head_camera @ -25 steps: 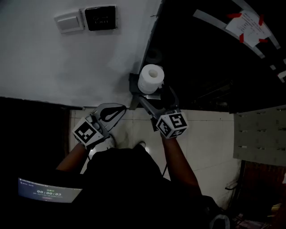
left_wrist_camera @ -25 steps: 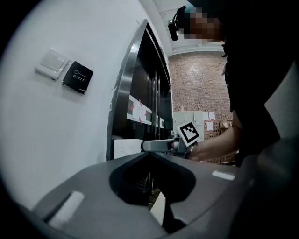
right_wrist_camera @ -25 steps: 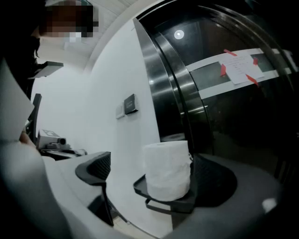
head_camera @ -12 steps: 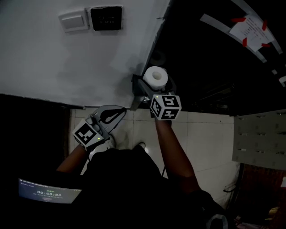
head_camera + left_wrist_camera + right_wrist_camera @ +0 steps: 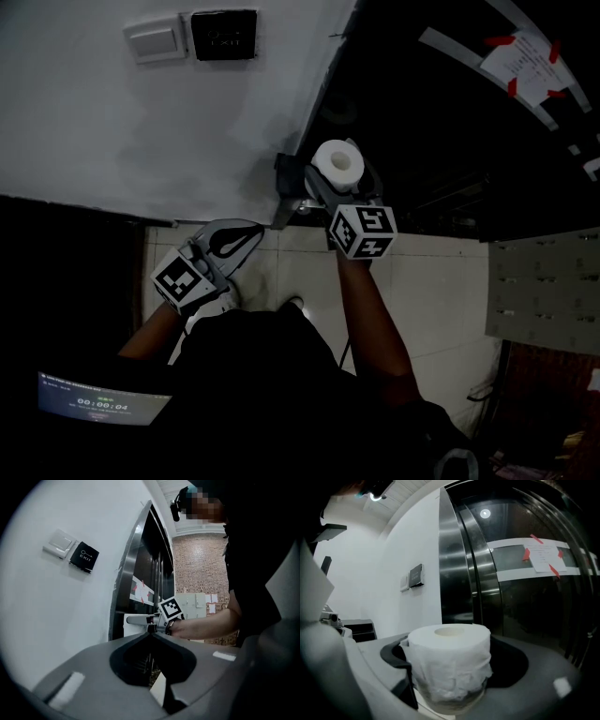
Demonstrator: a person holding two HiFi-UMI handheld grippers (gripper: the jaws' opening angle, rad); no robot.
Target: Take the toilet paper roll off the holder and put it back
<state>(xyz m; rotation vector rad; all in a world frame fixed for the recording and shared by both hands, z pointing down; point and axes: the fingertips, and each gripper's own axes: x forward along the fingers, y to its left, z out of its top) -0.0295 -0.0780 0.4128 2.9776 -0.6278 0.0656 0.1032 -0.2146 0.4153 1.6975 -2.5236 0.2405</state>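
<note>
The white toilet paper roll [image 5: 337, 164] stands upright on its dark holder [image 5: 287, 176] at the corner where the wall meets the door frame. My right gripper [image 5: 334, 182] reaches up to it with a jaw on either side. Its jaws are closing. In the right gripper view the roll [image 5: 451, 665] fills the space between them, resting against the left finger [image 5: 370, 667], with a dark gap on the right side. My left gripper [image 5: 255, 227] hangs lower left over the floor, shut and holding nothing, its fingertips [image 5: 151, 633] meeting.
A white light switch [image 5: 155, 42] and a black exit plate [image 5: 223, 36] sit on the white wall. To the right is a dark glass door with a metal frame [image 5: 452, 564] and a taped paper notice [image 5: 528, 52]. A lit screen [image 5: 98, 405] glows at lower left.
My right gripper has risen from below the holder to the roll, and its jaws now stand on either side of it. The left gripper has stayed still.
</note>
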